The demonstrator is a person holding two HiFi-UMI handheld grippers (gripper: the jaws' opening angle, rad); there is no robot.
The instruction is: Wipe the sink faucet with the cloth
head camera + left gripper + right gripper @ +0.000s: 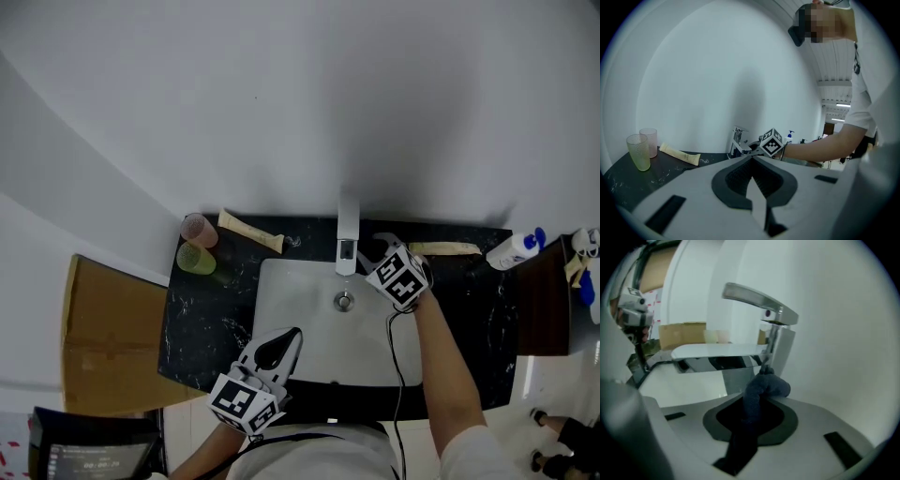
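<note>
The chrome faucet (348, 234) stands at the back of the white sink (291, 291). My right gripper (378, 253) is just right of the faucet's base, shut on a dark blue cloth (762, 389). In the right gripper view the bunched cloth presses against the faucet body under the spout (717, 352), with the lever handle (759, 300) above it. My left gripper (284, 343) rests over the sink's front left, jaws shut and holding nothing. In the left gripper view its tips (752, 160) point toward the faucet (737, 143) and the right gripper's marker cube (771, 143).
On the black counter (206, 319) stand a pink cup (199, 229) and a green cup (195, 258), with a tube (251, 232) beside them. Another tube (445, 248) and a pump bottle (516, 250) lie at the right. A cardboard box (108, 337) sits left of the counter.
</note>
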